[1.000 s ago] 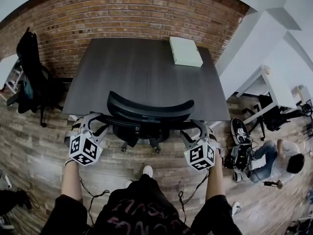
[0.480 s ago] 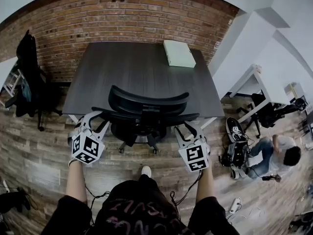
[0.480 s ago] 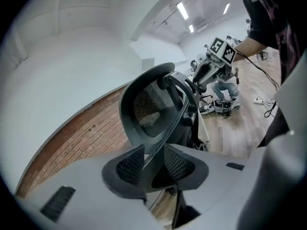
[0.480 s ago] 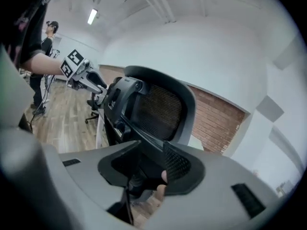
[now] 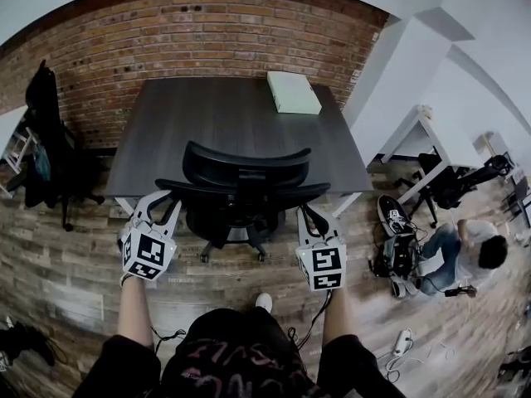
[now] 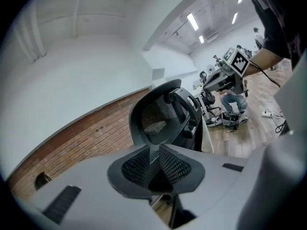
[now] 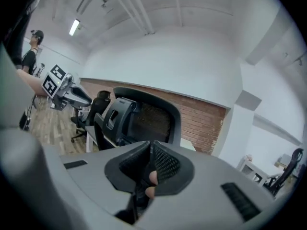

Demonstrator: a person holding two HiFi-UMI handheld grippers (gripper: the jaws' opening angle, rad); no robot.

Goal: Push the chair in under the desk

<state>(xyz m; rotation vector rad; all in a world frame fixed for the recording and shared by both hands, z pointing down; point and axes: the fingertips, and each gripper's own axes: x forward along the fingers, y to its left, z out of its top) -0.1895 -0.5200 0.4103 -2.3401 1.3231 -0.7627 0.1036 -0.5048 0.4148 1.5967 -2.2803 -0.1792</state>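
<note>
Both grippers now off armrests of chair (image 5: 245, 191), drawn back toward 6 o'clock. Left gripper (image 5: 163, 203) closing, nothing between jaws; right gripper (image 5: 305, 215) clenched, empty. Chair at 12 o'clock, seat partly under desk (image 5: 207, 114); push seems finished.

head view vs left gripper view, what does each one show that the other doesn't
Only the head view: the dark desk top and the white box on it.
Only the left gripper view: the left gripper, its claw close up and closing with nothing seen between the pads, and the ceiling lights.
Both: the office chair, the right gripper, the brick wall, and a person sitting on the floor.
</note>
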